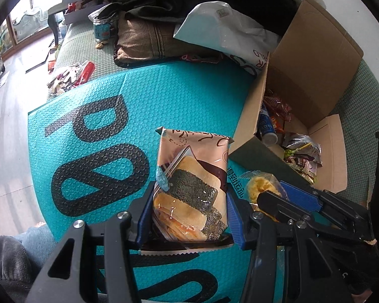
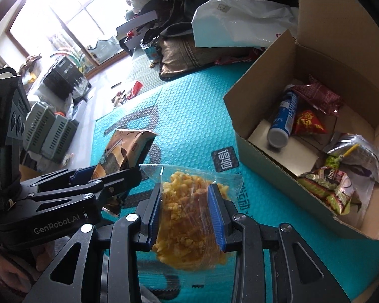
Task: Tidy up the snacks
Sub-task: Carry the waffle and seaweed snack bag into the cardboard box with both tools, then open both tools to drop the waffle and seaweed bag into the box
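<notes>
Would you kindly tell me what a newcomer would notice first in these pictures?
Each hand-held gripper grips a snack: the left hand-held gripper a rice cracker packet, the right hand-held gripper a clear bag of yellow snacks. Below lies a bright teal mat; on its right stands an open cardboard box holding snacks.

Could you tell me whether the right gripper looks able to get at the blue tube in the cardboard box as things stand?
Probably not yet: the right gripper is shut on the clear bag of yellow snacks. The blue tube lies uncovered in the open cardboard box.
</notes>
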`<move>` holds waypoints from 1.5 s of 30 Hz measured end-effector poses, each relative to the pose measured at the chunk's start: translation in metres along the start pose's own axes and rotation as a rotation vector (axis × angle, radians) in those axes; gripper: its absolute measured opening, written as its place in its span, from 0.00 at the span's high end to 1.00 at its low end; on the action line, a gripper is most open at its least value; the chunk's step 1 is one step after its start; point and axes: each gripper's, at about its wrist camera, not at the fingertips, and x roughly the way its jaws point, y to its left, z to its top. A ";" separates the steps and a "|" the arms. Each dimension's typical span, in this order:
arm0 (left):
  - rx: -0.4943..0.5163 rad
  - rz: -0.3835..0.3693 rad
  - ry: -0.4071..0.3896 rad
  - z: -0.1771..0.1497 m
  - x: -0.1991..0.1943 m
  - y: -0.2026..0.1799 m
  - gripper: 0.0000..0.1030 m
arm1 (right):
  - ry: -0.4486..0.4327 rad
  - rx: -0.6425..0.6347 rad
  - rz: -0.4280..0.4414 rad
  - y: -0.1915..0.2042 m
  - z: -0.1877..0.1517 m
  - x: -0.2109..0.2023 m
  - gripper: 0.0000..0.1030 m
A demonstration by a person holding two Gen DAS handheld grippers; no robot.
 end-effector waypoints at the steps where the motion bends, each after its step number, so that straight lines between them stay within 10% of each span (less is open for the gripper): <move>1: 0.019 -0.006 -0.007 0.001 -0.003 -0.008 0.51 | -0.006 0.013 0.001 -0.004 -0.001 -0.006 0.66; 23: 0.251 -0.112 -0.123 0.067 -0.016 -0.142 0.51 | -0.202 0.136 -0.101 -0.087 0.024 -0.105 0.67; 37: 0.298 0.005 -0.069 0.102 0.061 -0.174 0.51 | -0.235 0.134 -0.390 -0.145 0.052 -0.094 0.66; 45: 0.324 0.072 -0.027 0.098 0.086 -0.172 0.51 | -0.167 0.163 -0.389 -0.162 0.050 -0.069 0.65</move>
